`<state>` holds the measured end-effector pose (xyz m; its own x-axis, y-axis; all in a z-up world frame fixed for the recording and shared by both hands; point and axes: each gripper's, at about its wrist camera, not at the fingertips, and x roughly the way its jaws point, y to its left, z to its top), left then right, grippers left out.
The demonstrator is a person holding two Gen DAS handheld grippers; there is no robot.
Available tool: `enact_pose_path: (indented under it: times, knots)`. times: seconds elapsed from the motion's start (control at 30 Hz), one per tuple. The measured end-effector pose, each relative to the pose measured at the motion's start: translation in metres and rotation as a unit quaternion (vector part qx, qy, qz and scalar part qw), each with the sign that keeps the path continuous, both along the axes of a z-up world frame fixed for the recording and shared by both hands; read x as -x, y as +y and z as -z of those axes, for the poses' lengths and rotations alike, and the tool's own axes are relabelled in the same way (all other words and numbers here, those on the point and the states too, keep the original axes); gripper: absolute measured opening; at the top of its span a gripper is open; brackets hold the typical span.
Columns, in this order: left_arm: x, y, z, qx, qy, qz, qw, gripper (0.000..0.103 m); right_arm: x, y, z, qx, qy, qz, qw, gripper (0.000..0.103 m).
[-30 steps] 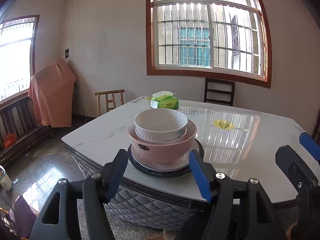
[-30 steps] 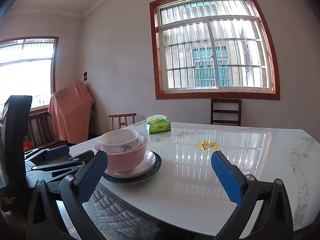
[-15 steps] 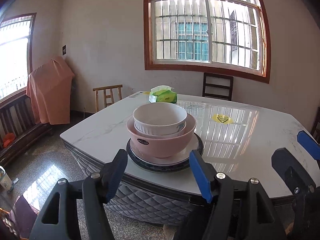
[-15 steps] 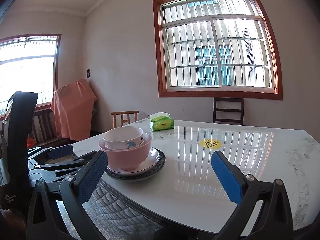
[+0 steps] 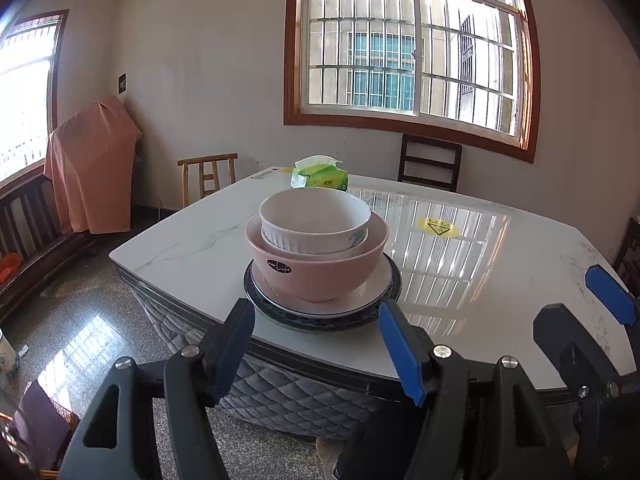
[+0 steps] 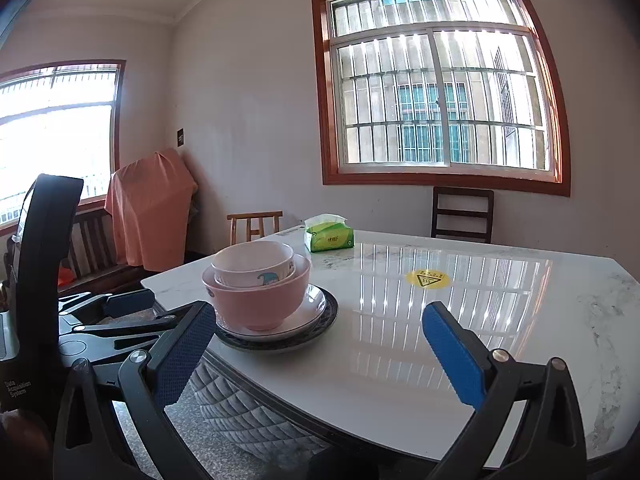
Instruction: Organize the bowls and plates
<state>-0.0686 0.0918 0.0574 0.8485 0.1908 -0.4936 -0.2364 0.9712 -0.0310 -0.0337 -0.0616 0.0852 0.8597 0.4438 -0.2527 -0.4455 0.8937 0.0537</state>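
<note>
On the marble table (image 5: 480,280) bowls (image 5: 316,240) sit stacked; both tongs (image 5: 316,344) (image 6: 320,352) gape empty, the blue figure on the bowl showing only rightward.

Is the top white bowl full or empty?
Empty. The left wrist view looks down into the white bowl and shows only its bare inside. It sits upright in the pink bowl.

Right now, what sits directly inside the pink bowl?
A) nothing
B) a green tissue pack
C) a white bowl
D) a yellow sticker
C: the white bowl is nested in the pink bowl, which stands on stacked plates; the tissue pack and yellow sticker lie apart on the table.
</note>
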Motion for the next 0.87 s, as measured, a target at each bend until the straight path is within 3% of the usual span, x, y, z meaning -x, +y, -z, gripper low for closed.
enact_pose_path:
  times: [0.43,0.63,0.87]
  knots:
    - [-0.007,0.004,0.006,0.012,0.019,0.001,0.9997,0.070,-0.005,0.000,0.003,0.000,0.015,-0.002,1.000,0.103]
    - [-0.010,0.005,0.008,0.006,0.009,-0.009,0.9999,0.074,-0.014,-0.003,0.008,0.004,0.038,0.000,0.999,0.103]
    - [-0.013,0.008,0.010,0.001,0.011,-0.023,0.9997,0.074,-0.044,-0.047,0.006,0.001,0.064,0.045,0.997,0.103]
